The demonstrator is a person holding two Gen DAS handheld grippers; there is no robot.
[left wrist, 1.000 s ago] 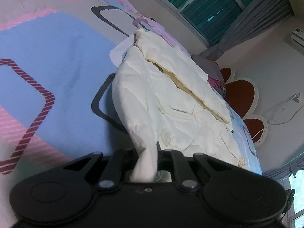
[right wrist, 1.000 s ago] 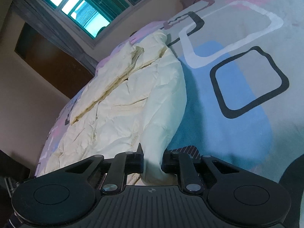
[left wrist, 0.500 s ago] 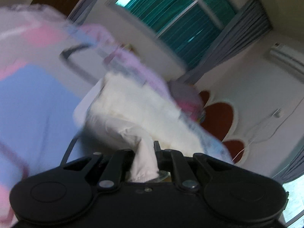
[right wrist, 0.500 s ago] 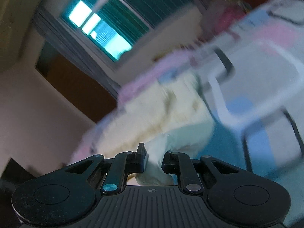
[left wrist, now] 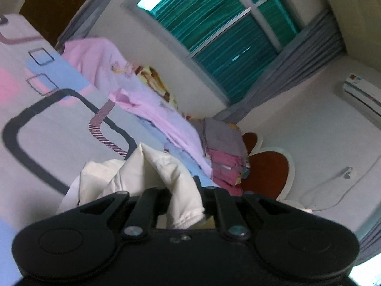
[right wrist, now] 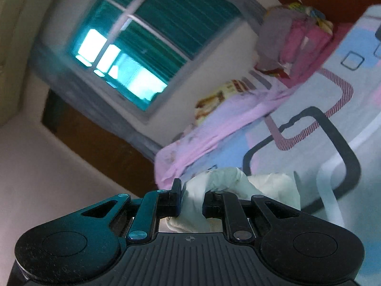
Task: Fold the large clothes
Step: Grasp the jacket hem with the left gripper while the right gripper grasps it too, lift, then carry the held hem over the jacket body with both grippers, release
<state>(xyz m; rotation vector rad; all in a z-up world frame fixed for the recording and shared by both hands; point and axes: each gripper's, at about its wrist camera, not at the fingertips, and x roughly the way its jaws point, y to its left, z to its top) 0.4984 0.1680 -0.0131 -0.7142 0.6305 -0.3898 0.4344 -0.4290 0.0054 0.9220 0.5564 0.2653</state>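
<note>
A cream garment (left wrist: pixel 152 174) lies on the patterned bed sheet (left wrist: pixel 47 128). My left gripper (left wrist: pixel 184 197) is shut on a bunched edge of it, and the cloth rises in a fold just ahead of the jaws. My right gripper (right wrist: pixel 191 200) is shut on another edge of the same cream garment (right wrist: pixel 269 186), which looks pale green in this light. Most of the garment is hidden below both grippers.
A pink blanket (left wrist: pixel 142 95) and a stack of folded grey and pink clothes (left wrist: pixel 226 152) lie along the far side of the bed. A window with green blinds (left wrist: pixel 214 23) and a red headboard (left wrist: pixel 269 174) stand behind. The blanket also shows in the right wrist view (right wrist: pixel 226 124).
Both grippers have lifted and swung forward toward the far side of the bed with the garment's edges in them. The spread garment has dropped out of view below them.
</note>
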